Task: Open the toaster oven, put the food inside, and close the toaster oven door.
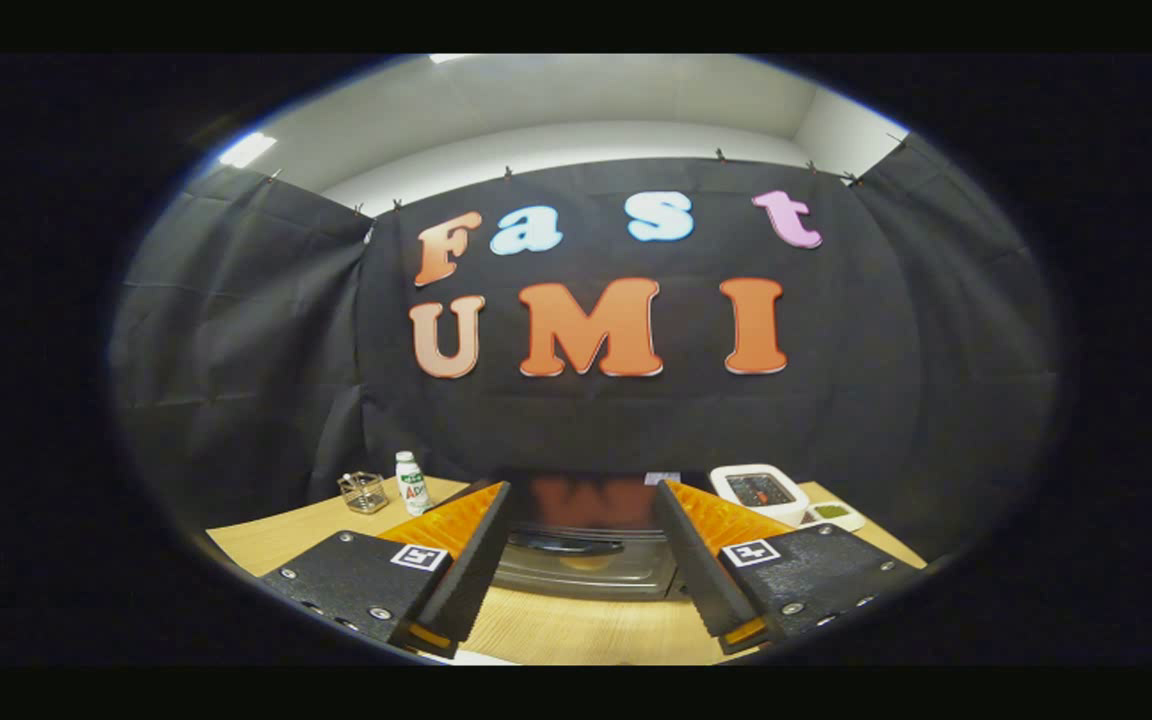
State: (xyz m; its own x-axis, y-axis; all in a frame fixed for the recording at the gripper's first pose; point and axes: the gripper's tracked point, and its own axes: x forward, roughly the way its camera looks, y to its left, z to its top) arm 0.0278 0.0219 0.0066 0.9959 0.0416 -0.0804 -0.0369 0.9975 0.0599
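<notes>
Gripper (pixel 584 590) jaws stand wide apart, holding nothing. Toaster oven (pixel 584 545) sits at 12 o'clock just ahead, framed between the fingers, door shut, front and handle facing the camera, long axis running 9 to 3 across the wooden table (pixel 591 630). Small bottle (pixel 412 483) at 10 o'clock; white container (pixel 760 491) at 2 o'clock.
</notes>
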